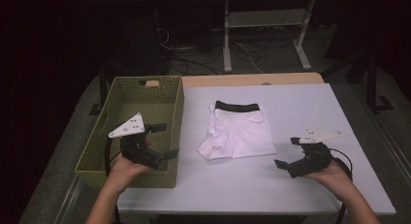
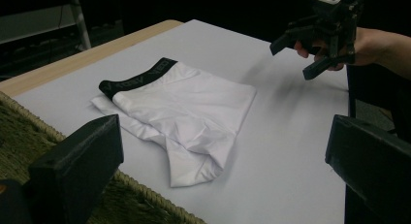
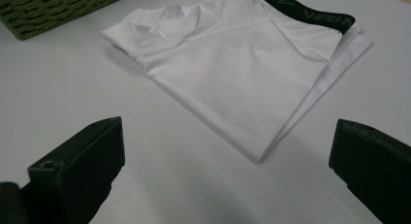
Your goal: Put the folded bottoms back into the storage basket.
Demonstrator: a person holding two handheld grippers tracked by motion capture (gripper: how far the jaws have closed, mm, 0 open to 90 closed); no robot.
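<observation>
Hidden, cropped and unreadable parts

In the high view, the left claw [image 1: 162, 140] and the hand holding it cover part of the woven basket [image 1: 127, 95] and its floor, and the room beyond the desk [image 1: 291, 103] is too dark to make out. The lettering on the black waistband [image 2: 138, 78] of the folded white underwear [image 2: 179, 112] is too faint to read. In the right gripper view, the top edge cuts off the basket and the waistband's far end.

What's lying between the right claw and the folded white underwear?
Nothing: bare white table runs from the open right claw to the underwear in the right gripper view.
</observation>
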